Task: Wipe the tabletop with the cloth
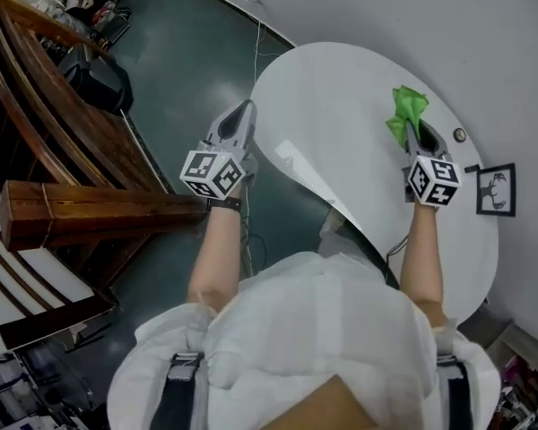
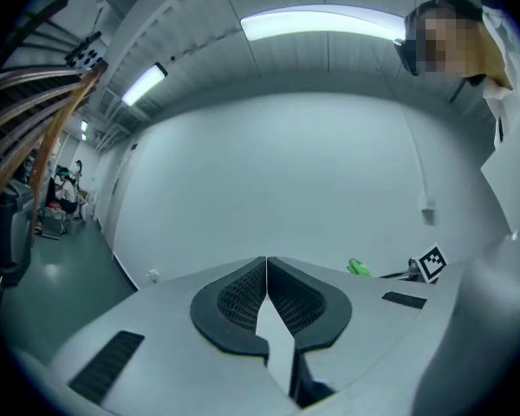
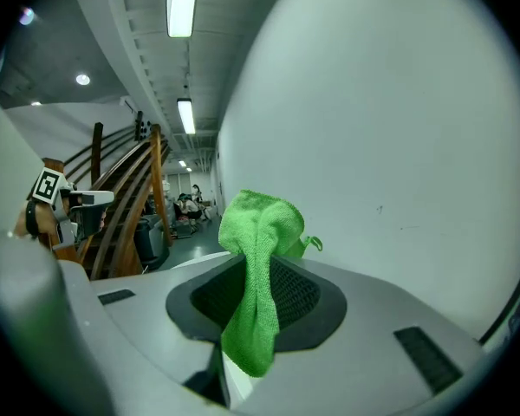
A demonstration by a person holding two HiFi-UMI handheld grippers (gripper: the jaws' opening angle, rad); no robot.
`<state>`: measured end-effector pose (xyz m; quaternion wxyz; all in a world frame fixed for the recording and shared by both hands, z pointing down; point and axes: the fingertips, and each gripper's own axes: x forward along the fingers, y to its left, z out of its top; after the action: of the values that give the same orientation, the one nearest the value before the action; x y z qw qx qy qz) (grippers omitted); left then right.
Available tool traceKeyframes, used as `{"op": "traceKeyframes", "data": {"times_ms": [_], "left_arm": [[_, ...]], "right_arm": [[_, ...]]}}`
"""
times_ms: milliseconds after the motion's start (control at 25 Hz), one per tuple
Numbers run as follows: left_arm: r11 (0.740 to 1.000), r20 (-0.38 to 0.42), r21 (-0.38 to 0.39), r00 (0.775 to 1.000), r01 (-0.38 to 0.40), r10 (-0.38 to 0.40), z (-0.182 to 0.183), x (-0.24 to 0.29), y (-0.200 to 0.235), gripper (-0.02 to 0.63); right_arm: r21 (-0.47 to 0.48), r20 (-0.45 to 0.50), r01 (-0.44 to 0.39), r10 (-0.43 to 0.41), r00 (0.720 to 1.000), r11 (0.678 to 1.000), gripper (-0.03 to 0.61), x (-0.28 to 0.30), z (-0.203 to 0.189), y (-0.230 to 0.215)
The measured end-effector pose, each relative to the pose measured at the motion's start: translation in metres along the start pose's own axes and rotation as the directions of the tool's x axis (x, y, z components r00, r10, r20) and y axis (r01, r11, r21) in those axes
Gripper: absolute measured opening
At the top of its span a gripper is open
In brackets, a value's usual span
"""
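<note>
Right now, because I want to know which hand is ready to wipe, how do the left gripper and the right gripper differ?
The left gripper is shut with nothing between its jaws; the right gripper is shut on the green cloth. In the head view the left gripper sits by the left edge of the table, while the right gripper is well over the table. Both are shut and point forward.

Office-like hall — wooden staircase (image 1: 45, 97), ceiling strip lights (image 3: 184, 3), dark green floor (image 1: 188, 61).
</note>
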<state>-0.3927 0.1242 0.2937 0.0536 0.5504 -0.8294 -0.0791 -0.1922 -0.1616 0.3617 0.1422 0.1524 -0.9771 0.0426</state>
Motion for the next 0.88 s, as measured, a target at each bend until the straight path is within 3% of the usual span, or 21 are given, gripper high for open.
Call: {"op": "traceKeyframes", "data": {"times_ms": [160,360,520,880], "left_arm": [[1.000,-0.072,0.003,0.997,0.002,-0.002,-0.026,0.061,0.018,0.017],[1.000,-0.119,0.015,0.993,0.020,-0.019,-0.028,0.115,0.027,0.017],[0.999,-0.141,0.024,0.990,0.028,-0.024,-0.040,0.156,0.049,0.017],[0.998,-0.197,-0.036,0.979,0.055,-0.061,-0.073,0.215,0.130,0.017]], "right_arm": [[-0.030,-0.063,-0.030,0.029,0.998,0.999,0.078,0.063,-0.017,-0.022],[-0.068,-0.110,-0.068,0.060,0.992,0.995,0.078,0.118,-0.002,-0.035],[-0.075,-0.159,-0.090,0.077,0.984,0.993,0.078,0.174,-0.014,-0.034],[-0.130,-0.397,-0.059,0.002,0.918,0.990,0.078,0.294,-0.061,-0.043]]}}
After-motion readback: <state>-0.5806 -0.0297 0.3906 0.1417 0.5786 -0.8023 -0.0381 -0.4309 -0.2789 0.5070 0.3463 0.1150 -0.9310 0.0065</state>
